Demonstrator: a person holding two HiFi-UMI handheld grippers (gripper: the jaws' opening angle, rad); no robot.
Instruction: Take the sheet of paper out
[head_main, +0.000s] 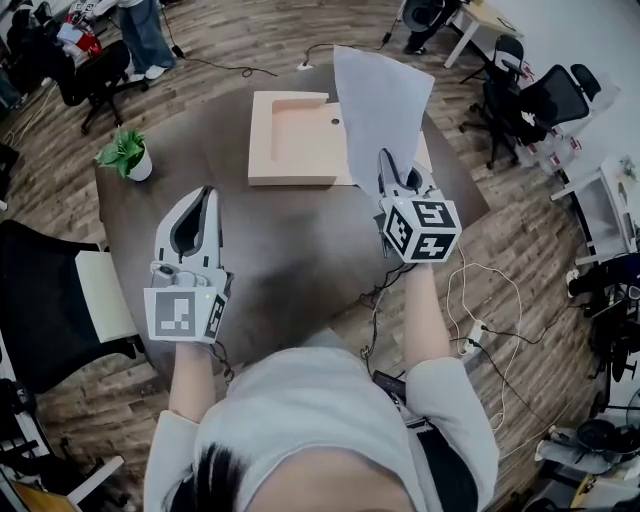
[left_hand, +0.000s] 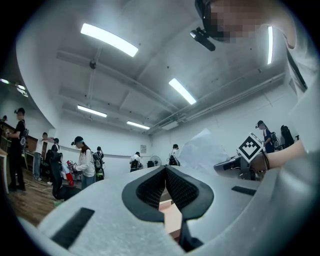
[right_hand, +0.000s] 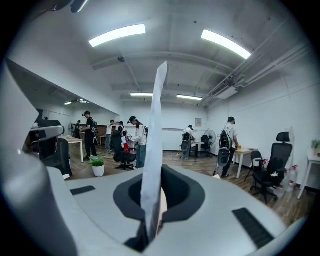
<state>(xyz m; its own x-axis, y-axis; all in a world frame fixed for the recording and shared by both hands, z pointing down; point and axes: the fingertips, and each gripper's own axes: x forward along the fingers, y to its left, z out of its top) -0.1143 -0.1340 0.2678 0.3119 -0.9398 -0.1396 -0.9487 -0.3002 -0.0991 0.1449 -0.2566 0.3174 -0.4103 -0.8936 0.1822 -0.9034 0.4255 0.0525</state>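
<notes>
Head view: the right hand-held gripper (head_main: 386, 165) has its jaws clamped on the lower edge of a thin white sheet of paper (head_main: 380, 100). The sheet stands upright in the air above the dark round tabletop (head_main: 290, 240), in front of a shallow, pale peach, open box (head_main: 295, 135) lying flat there. The left hand-held gripper (head_main: 207, 195) is held near the tabletop's near edge, jaws closed together with nothing between them. A small green potted plant (head_main: 127, 155) sits at the tabletop's left rim.
</notes>
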